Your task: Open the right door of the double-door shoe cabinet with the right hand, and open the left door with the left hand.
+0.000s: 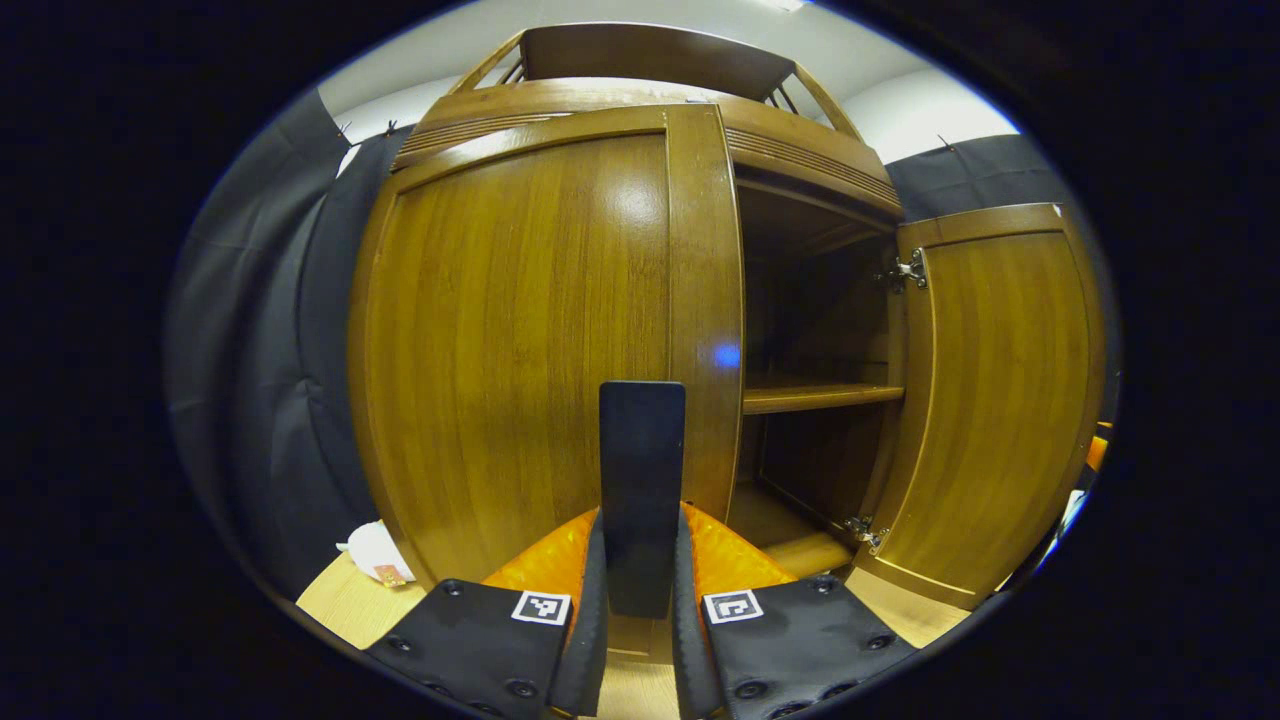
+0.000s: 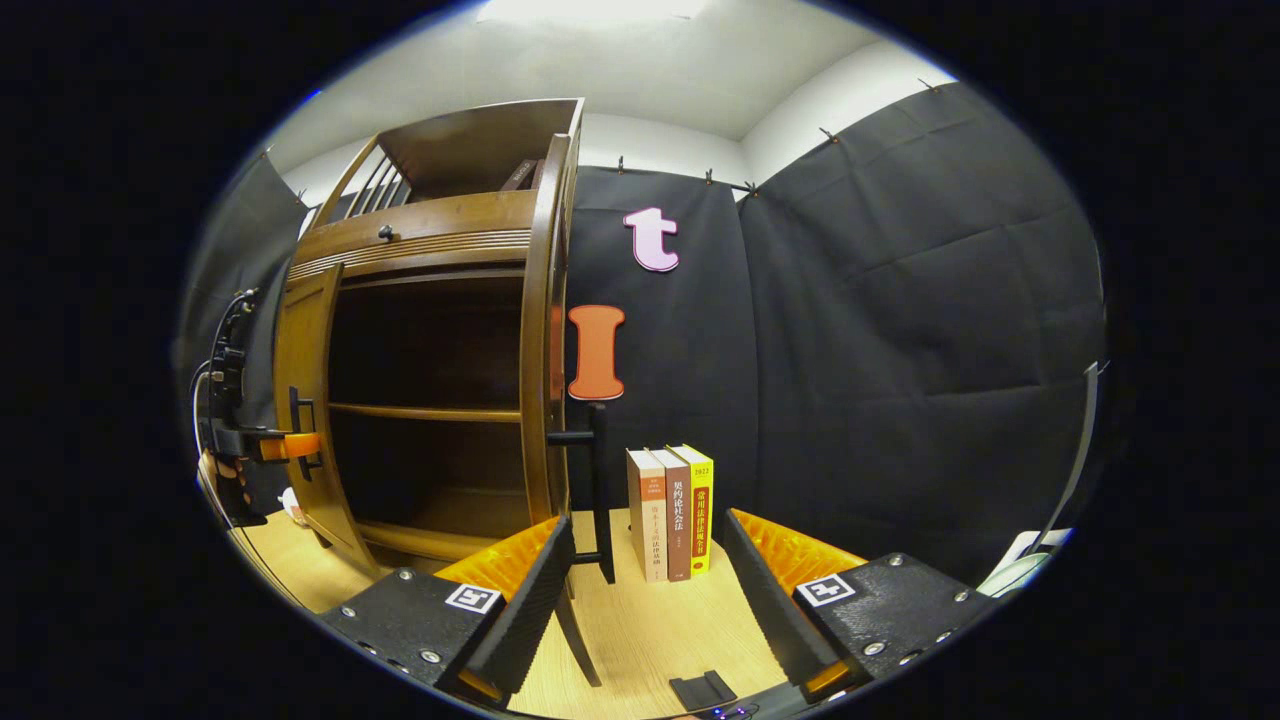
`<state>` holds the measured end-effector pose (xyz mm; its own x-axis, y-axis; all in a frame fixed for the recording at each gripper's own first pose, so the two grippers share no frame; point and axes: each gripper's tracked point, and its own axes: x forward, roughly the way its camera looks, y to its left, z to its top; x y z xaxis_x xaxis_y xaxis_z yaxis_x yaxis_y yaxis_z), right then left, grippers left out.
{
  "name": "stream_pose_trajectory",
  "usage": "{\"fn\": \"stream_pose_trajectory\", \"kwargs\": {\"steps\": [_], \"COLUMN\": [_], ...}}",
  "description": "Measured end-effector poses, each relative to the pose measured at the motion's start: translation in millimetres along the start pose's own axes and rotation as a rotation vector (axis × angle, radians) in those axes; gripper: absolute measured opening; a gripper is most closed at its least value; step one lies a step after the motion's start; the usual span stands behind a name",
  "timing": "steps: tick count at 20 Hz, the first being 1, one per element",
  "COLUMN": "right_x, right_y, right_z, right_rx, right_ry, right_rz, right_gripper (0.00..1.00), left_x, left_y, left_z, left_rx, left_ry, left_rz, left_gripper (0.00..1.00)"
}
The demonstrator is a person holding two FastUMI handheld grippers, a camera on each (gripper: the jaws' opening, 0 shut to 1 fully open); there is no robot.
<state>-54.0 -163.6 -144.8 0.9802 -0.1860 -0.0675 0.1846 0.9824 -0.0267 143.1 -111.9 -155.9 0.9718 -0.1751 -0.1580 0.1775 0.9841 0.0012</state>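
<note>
The wooden shoe cabinet [image 1: 800, 150] stands on a light wooden table. My left gripper [image 1: 640, 530] is shut on the dark vertical handle [image 1: 641, 470] of the left door [image 1: 520, 330], which faces me squarely. The right door [image 1: 1000, 400] is swung wide open, showing a bare shelf [image 1: 820, 397]. In the right gripper view my right gripper [image 2: 648, 525] is open and holds nothing, just right of the right door [image 2: 545, 350], seen edge-on, and its handle [image 2: 597, 480]. There the left door [image 2: 305, 400] looks partly swung out, with the left gripper [image 2: 280, 445] on its handle.
Three upright books [image 2: 670, 510] stand on the table [image 2: 640, 630] against the black cloth, right of the cabinet. A white crumpled thing [image 1: 375, 550] lies left of the cabinet's foot. A white object [image 2: 1020, 570] sits at the far right.
</note>
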Motion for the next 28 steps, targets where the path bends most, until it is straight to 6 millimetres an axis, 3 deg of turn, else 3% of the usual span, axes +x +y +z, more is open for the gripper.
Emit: {"fn": "stream_pose_trajectory", "kwargs": {"steps": [5, 6, 10, 12, 14, 16, 17, 18, 20, 21, 23, 25, 26, 28], "right_x": [-10, -13, -21, -25, -30, -32, -33, -34, -35, -33, -32, -30, -29, -29], "right_y": [19, 26, 52, 61, 75, 89, 97, 104, 117, 122, 131, 141, 146, 156], "right_z": [8, 10, 22, 36, 39, 40, 41, 41, 41, 41, 38, 37, 37, 35], "right_rx": [-0.007, -0.006, -0.006, -0.008, -0.011, -0.007, -0.004, -0.004, -0.008, -0.009, -0.010, -0.008, -0.008, -0.009], "right_ry": [0.003, -0.001, -0.015, -0.026, -0.030, -0.029, -0.029, -0.030, -0.027, -0.024, -0.018, -0.014, -0.014, -0.012], "right_rz": [0.016, 0.025, 0.062, 0.082, 0.102, 0.127, 0.140, 0.151, 0.170, 0.177, 0.188, 0.202, 0.208, 0.220], "right_gripper": [0.98, 0.98, 0.98, 0.98, 0.98, 0.92, 0.92, 0.92, 0.92, 0.92, 0.92, 0.92, 0.92, 0.92], "left_x": [-36, -44, -74, -89, -101, -109, -112, -115, -122, -126, -134, -142, -148, -154], "left_y": [16, 20, 37, 46, 56, 67, 69, 71, 80, 86, 99, 115, 122, 131], "left_z": [2, 2, -1, -1, -1, -2, -1, -3, -2, -1, 0, -4, -1, -2], "left_rx": [0.000, -0.004, -0.007, -0.003, -0.004, -0.013, -0.010, -0.009, -0.016, -0.015, -0.004, 0.010, 0.008, -0.008], "left_ry": [-0.003, -0.003, -0.005, -0.010, -0.009, -0.006, -0.004, -0.003, -0.009, -0.011, -0.014, -0.005, -0.015, -0.018], "left_rz": [-0.007, -0.010, -0.007, 0.004, 0.015, 0.033, 0.034, 0.032, 0.030, 0.033, 0.055, 0.098, 0.106, 0.097], "left_gripper": [0.37, 0.32, 0.36, 0.32, 0.28, 0.24, 0.29, 0.24, 0.24, 0.29, 0.24, 0.29, 0.14, 0.14]}}
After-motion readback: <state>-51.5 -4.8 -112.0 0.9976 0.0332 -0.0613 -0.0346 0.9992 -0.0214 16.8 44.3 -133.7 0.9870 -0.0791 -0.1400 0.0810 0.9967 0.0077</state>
